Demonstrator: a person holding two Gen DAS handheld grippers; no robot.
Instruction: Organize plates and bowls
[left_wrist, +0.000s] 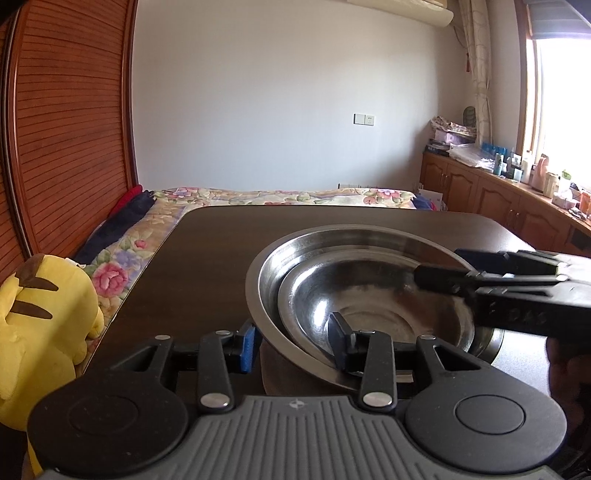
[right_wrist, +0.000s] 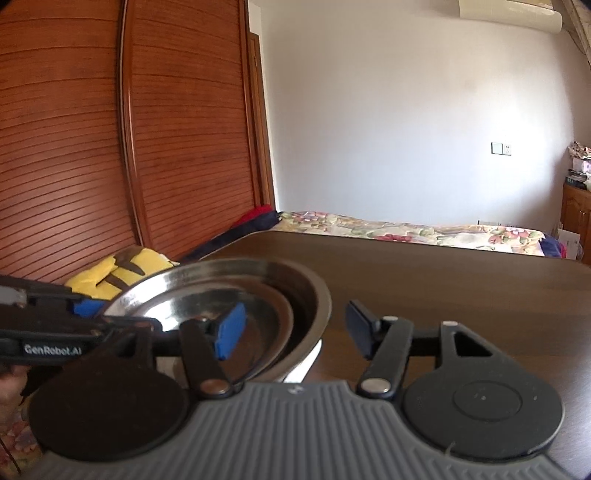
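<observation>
both grippers gape wide, gripping nothing: the left gripper (left_wrist: 295, 341) and right gripper (right_wrist: 295, 330) each straddle the rim of the stacked plate (left_wrist: 369, 236) and bowl (left_wrist: 388, 317), thin, stiff, slick steel best pinched at the rim.

Left claw (left_wrist: 295, 341) jaws spread wide, level, pointing far. Right claw (right_wrist: 295, 328) likewise agape, reaching in from right.

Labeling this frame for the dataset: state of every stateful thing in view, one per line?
large steel bowl: upright on the table, holding the smaller bowl
small steel bowl: nested inside, tilted
left gripper: open, straddling the near rims
right gripper: open, straddling the bowl rims
wardrobe doors: closed
</observation>
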